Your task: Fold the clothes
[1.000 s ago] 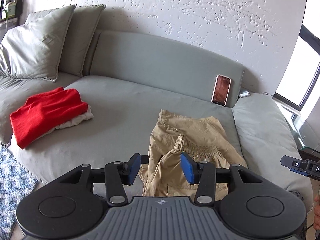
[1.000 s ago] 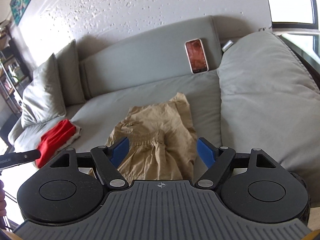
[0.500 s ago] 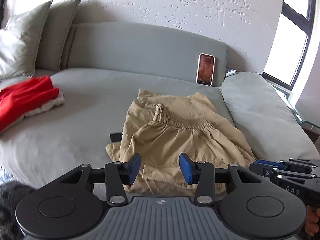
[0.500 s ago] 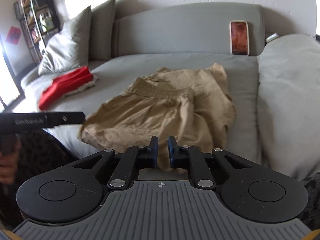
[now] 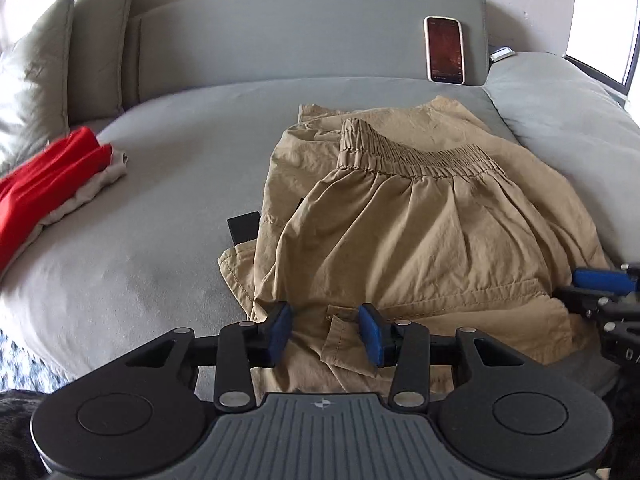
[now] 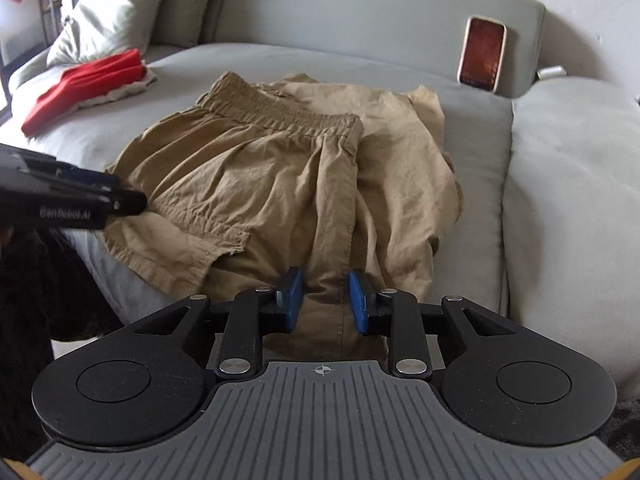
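Khaki shorts [image 5: 420, 216] with an elastic waistband lie crumpled on the grey sofa seat [image 5: 168, 184]; they also show in the right wrist view [image 6: 288, 176]. My left gripper [image 5: 325, 330] is open, its blue pads on either side of the near left hem. My right gripper [image 6: 325, 300] is open, its pads on either side of a fold of cloth at the near edge. The right gripper also shows at the right edge of the left wrist view [image 5: 600, 284]. The left gripper also shows at the left of the right wrist view [image 6: 80, 200].
A folded red garment [image 5: 44, 184] on a pale one lies at the sofa's left. A phone [image 5: 445, 50] leans on the backrest. Grey pillows [image 5: 32, 80] stand at the far left, a large cushion [image 5: 560, 120] at the right. A small black object [image 5: 244, 226] lies by the shorts.
Both grippers have moved in low to the near edge of the shorts. The right gripper, shut half a second ago, has opened around a fold of cloth.
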{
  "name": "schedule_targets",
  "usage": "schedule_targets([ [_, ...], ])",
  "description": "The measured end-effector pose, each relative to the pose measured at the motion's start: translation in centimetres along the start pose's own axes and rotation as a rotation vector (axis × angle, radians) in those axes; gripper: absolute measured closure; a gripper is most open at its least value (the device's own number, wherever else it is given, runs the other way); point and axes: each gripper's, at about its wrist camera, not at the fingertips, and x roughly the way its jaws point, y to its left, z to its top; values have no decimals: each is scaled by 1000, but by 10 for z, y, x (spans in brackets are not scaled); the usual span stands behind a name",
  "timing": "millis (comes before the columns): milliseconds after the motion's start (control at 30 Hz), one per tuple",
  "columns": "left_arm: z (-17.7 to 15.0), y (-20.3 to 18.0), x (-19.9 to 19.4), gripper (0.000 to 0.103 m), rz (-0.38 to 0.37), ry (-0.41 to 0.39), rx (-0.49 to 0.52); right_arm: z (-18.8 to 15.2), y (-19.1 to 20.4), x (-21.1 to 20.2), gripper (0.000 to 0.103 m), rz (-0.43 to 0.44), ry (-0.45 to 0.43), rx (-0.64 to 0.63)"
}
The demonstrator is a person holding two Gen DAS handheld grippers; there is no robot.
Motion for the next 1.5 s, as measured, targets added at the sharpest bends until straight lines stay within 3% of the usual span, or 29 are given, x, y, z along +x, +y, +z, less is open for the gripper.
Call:
schedule_targets([
  [100,7,18,-25,67,-77,-32,-65,9,-3,-15,71,5,19,30],
  [167,13,27,-43,68,-129,-91,-91,15,-9,-35,69,37,-34,62],
  [267,31,29,-62,65,-206,-205,-97,33,-14,-57,53,47,-156,62],
  [367,56,15,-48,57,-235,-252,-37,59,-10,-46,52,52,-201,24],
  [400,66,8,-34,59,-224,-244,-16,68,-8,-36,54,54,-199,17],
  [467,82,-1,-2,65,-228,-199,-10,83,-4,-9,74,65,-173,16],
  [500,88,-4,12,73,-236,-176,-17,90,-3,5,89,73,-155,27],
  [533,92,-5,26,77,-242,-153,-25,95,-2,17,91,62,-150,37],
  [600,91,-3,60,89,-205,-45,-45,103,-1,37,92,18,-156,48],
  [633,89,1,74,88,-198,-1,-69,104,-1,50,92,-12,-141,53],
  [700,83,15,91,86,-239,20,-155,97,-7,78,92,-38,-52,62],
  [767,85,19,94,86,-252,36,-183,89,-12,94,92,-17,-30,69],
  [867,86,14,83,86,-243,-2,-140,90,-6,96,91,-37,-17,31],
  [933,90,12,63,88,-238,-69,-114,92,-8,92,89,-27,-21,51],
  [1000,95,9,40,80,-238,-150,-86,96,-13,79,86,1,-55,83],
  [1100,100,-8,19,81,-282,-229,-5,101,-20,57,84,47,-114,132],
  [1167,98,-21,26,79,-298,-206,40,100,-18,58,83,68,-101,122],
  [1300,79,-21,80,76,-276,-14,-8,89,-15,83,84,76,25,104],
  [1433,84,-13,76,76,-299,-15,-34,90,-15,83,85,78,21,110],
  [1500,84,-10,68,81,-310,-25,-61,94,-22,72,82,109,14,148],
])
